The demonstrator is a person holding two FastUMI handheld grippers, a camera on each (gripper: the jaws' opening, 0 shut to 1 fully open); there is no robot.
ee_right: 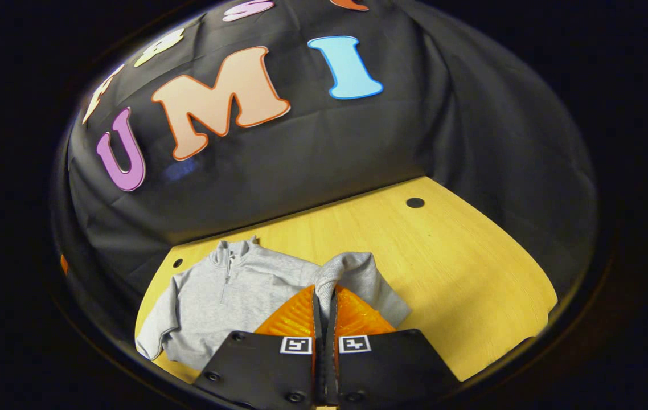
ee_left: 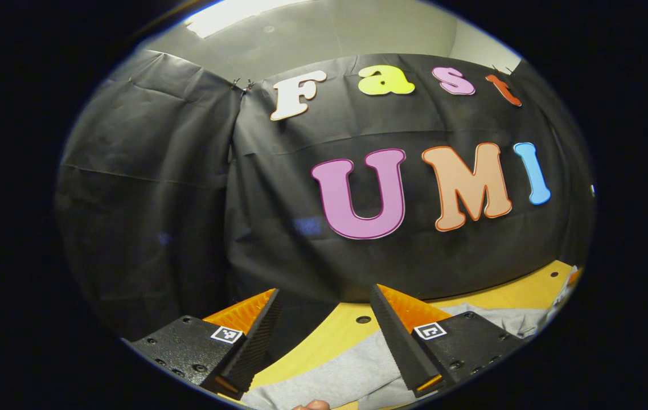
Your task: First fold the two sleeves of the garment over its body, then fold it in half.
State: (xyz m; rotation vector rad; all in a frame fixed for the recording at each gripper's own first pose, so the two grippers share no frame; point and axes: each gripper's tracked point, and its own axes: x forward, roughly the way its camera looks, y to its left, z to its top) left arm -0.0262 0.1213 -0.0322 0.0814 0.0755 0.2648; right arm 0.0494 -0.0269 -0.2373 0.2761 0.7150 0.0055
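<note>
Right gripper (ee_right: 324,299) clenched on grey garment's (ee_right: 233,290) sleeve (ee_right: 352,273); left gripper (ee_left: 324,313) released

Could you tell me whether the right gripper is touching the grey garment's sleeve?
Touching. In the right gripper view, the right gripper has both fingers closed together on the raised sleeve of the grey garment.

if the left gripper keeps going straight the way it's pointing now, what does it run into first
Probably the black cloth wall: the left gripper, jaws open, points above the table and grey garment. Depth is unclear.
</note>
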